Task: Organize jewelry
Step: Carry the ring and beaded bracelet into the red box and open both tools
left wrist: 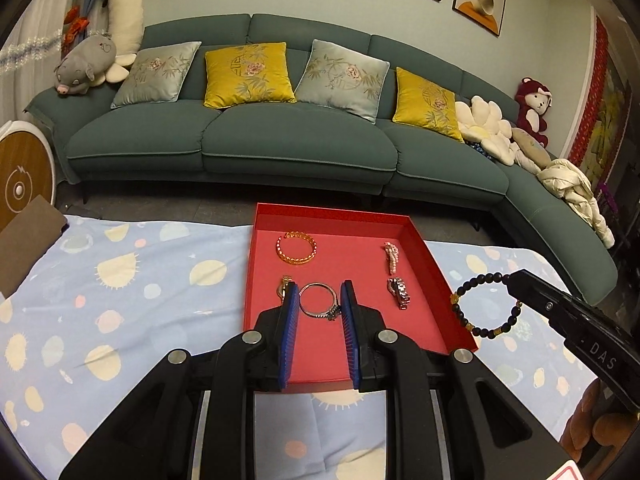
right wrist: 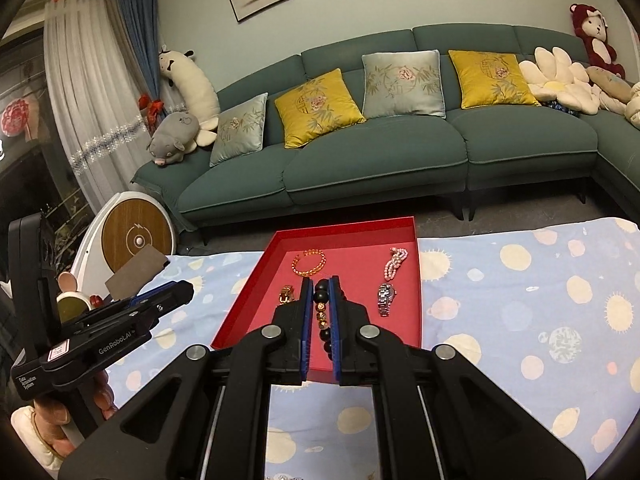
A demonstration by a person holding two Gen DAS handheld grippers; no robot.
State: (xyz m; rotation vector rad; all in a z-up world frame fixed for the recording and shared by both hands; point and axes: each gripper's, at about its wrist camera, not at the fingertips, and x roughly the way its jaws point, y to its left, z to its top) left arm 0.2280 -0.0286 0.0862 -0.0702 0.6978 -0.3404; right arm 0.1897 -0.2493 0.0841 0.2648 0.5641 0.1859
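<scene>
A red tray [left wrist: 434, 276] lies on the patterned cloth. In it are an orange bead bracelet [left wrist: 296, 248], a pink pearl piece [left wrist: 391, 257], a silver watch [left wrist: 399, 293], a gold watch [left wrist: 285, 286] and a silver bangle [left wrist: 320, 301]. My left gripper [left wrist: 319, 296] is open, its blue pads on either side of the silver bangle, which lies on the tray floor. My right gripper [right wrist: 320, 292] is shut on a black bead bracelet [right wrist: 322, 316], held above the tray; in the left wrist view the bracelet [left wrist: 486, 304] hangs at the tray's right edge.
A green sofa [left wrist: 280, 140] with cushions stands beyond the table. A brown card [left wrist: 28, 240] lies at the cloth's far left corner. A round wood-faced appliance [right wrist: 138, 240] stands on the floor at the left.
</scene>
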